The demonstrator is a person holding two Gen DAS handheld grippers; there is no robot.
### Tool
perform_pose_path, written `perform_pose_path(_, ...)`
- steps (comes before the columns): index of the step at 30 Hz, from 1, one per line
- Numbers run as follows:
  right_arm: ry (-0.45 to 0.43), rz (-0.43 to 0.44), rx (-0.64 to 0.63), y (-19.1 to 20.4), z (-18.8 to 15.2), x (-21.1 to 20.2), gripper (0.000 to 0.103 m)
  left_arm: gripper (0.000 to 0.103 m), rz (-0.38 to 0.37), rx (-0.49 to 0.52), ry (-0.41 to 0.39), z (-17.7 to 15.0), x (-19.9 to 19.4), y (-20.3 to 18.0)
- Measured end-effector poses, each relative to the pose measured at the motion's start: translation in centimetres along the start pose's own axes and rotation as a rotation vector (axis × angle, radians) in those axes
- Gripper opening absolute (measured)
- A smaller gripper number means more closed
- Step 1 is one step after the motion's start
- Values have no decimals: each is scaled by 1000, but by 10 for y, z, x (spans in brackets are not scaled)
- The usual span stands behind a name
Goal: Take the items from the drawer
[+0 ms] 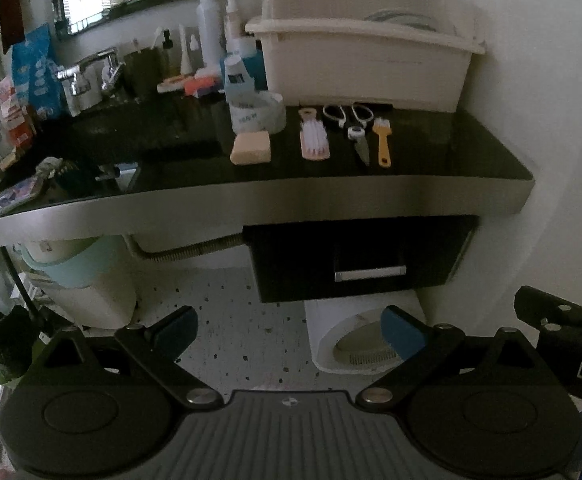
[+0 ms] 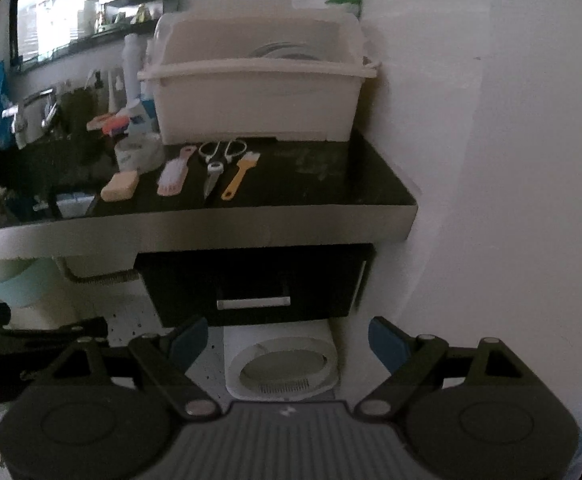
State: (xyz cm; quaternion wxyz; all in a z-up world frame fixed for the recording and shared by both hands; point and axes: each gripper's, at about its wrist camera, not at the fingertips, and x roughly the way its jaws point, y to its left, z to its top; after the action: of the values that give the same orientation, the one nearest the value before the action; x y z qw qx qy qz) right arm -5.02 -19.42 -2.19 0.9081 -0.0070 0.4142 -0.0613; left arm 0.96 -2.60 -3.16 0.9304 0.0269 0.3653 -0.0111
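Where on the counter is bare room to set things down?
Bare patch: right end of the counter, between the yellow brush, the dish bin and the wall. Left of the soap bar, toward the faucet, it's crowded.

black drawer [image 1: 355, 258], yellow brush [image 1: 383, 142], speckled white floor [image 1: 219, 316]

The only lettering that reads clearly is a white "DA" on the black body of the other gripper [image 1: 571, 344] at the right edge of the left wrist view, cut off by the frame. Blue print on the white pouch [image 1: 257, 110] at the upper middle of that view, and the printing on the blue packet [image 1: 37, 68] at upper left, are too blurred to read.
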Motion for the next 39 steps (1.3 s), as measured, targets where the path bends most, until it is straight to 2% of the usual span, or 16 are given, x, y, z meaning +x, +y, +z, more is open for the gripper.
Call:
perform_pose_path(7,-36,-31,-36,7,6,-7,87,99,9,8,-42,7,-14,-1)
perform_pose_path(17,-71,-20,-21,9,14,-20,87,99,21,4,-90,14,-26,0)
perform_pose_path(39,-79,-22,-30,17,17,-25,87,99,21,-22,-112,15,-30,5)
